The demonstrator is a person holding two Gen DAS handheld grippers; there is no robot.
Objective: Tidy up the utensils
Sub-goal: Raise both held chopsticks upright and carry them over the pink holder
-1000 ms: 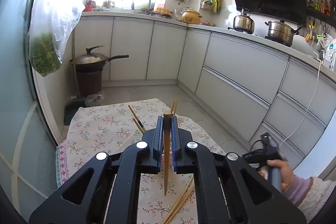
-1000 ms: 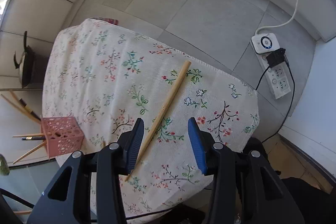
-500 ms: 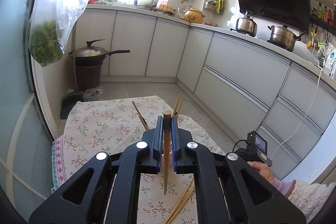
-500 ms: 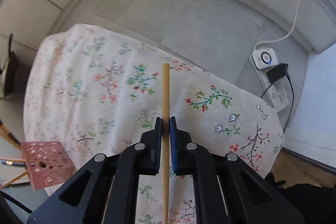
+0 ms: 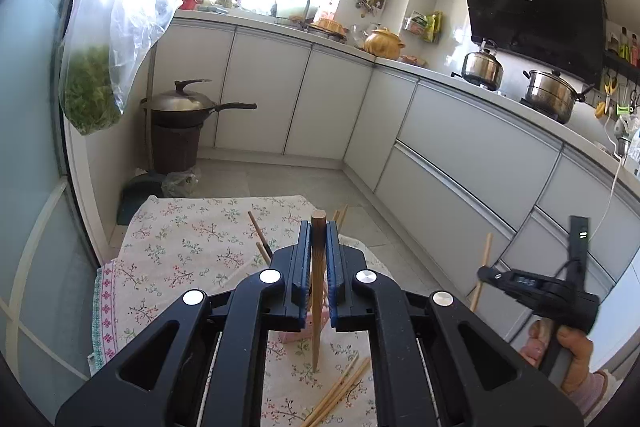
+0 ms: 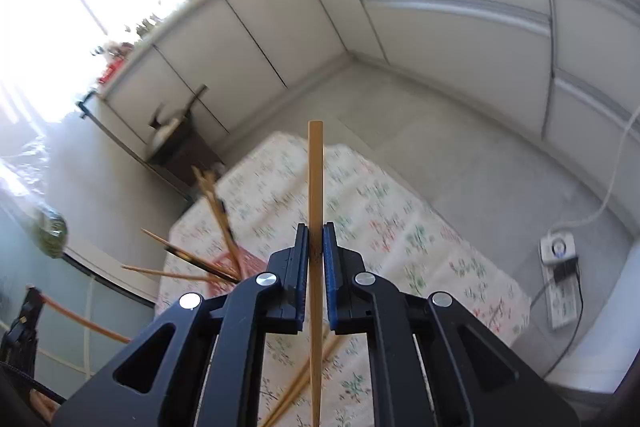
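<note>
Kitchen floor with a low table under a floral cloth (image 5: 188,251). Near its middle, a pink perforated holder (image 6: 228,269) contains several chopsticks (image 6: 218,211) leaning outward; their number is blurred. Loose chopsticks (image 5: 340,393) lie at the near edge. Left gripper (image 5: 319,259), tilted slightly downward, clamps a dark chopstick (image 5: 318,287) upright. Right gripper (image 6: 316,259), raised above the table, clamps a pale bamboo chopstick (image 6: 315,187); a hand (image 5: 568,351) grips its handle.

Left wrist view looks slightly down over the floral cloth (image 5: 192,247) toward the cabinets (image 5: 460,147). Right wrist view, steeper and somewhat blurred, shares both.
</note>
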